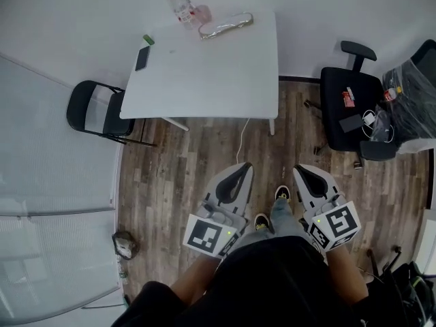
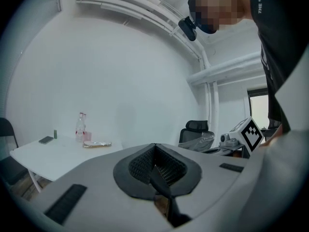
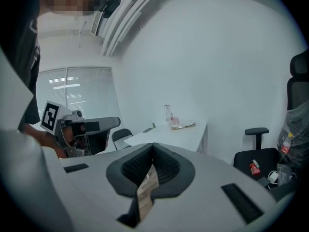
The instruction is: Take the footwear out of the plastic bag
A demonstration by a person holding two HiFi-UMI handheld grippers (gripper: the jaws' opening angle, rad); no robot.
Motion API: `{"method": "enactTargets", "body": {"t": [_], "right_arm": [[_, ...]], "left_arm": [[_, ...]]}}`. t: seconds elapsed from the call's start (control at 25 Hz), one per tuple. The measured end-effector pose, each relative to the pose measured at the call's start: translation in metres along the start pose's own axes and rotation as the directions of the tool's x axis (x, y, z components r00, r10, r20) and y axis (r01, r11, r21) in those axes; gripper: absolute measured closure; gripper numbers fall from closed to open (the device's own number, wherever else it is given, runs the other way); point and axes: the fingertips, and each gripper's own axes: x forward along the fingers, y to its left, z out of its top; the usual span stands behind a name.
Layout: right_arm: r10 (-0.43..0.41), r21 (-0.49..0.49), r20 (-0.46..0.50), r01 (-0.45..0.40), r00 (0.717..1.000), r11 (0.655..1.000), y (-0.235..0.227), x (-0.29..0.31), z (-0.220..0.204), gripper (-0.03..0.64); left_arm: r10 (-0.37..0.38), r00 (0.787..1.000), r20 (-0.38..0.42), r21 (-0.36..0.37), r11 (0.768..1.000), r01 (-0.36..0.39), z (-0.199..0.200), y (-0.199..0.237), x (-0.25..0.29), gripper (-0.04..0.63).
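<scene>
Nothing is begun yet. The grey left gripper [image 1: 240,172] and right gripper [image 1: 304,173] are closed and empty, well apart from the crinkled clear plastic bag [image 1: 226,25], which lies untouched at the far edge of the white rectangular table [image 1: 204,80].

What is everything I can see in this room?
table: one, white, by the far wall
bag: one, clear crumpled plastic, on the table's far edge
bottle: one, clear with a red cap, on the table left of the bag
phone: one, black, near the table's left edge
folding chair: one, black, left of the table
office chair: one, black, right of the table, small items on its seat
floor: brown wood planks
shoes: two, dark, on the person's feet, between the grippers
left gripper: one, grey, shut, empty
right gripper: one, grey, shut, empty
</scene>
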Motion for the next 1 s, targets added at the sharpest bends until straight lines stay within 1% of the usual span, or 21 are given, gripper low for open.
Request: {"method": "enactTargets", "body": {"t": [0.2, 0.32, 0.52, 0.64, 1.0], "right_arm": [[0.015, 0.0, 0.019, -0.015, 1.0, 1.0, -0.043, 0.011, 0.018, 0.6], [0.022, 0.009, 0.023, -0.022, 0.999, 1.0, -0.058, 0.016, 0.021, 0.6], [0.046, 0.037, 0.046, -0.048, 0.998, 0.998, -0.068, 0.022, 0.03, 0.6], [0.046, 0.049, 0.06, -0.049, 0.997, 0.998, -0.075, 0.023, 0.035, 0.6], [0.029, 0.084, 0.081, -0.035, 0.996, 0.996, -0.091, 0.029, 0.039, 0.6]], "left_arm": [[0.01, 1.0, 0.004, 0.008, 1.0, -0.01, 0.012, 0.007, 0.043, 0.584], [0.017, 1.0, 0.005, 0.012, 1.0, -0.017, 0.017, 0.006, 0.058, 0.584], [0.042, 0.999, -0.004, 0.011, 0.999, -0.042, 0.022, 0.008, 0.067, 0.584], [0.046, 0.999, -0.015, 0.023, 0.999, -0.046, 0.025, 0.01, 0.075, 0.584], [0.009, 1.0, -0.029, 0.052, 0.999, -0.007, 0.03, 0.006, 0.096, 0.583]]}}
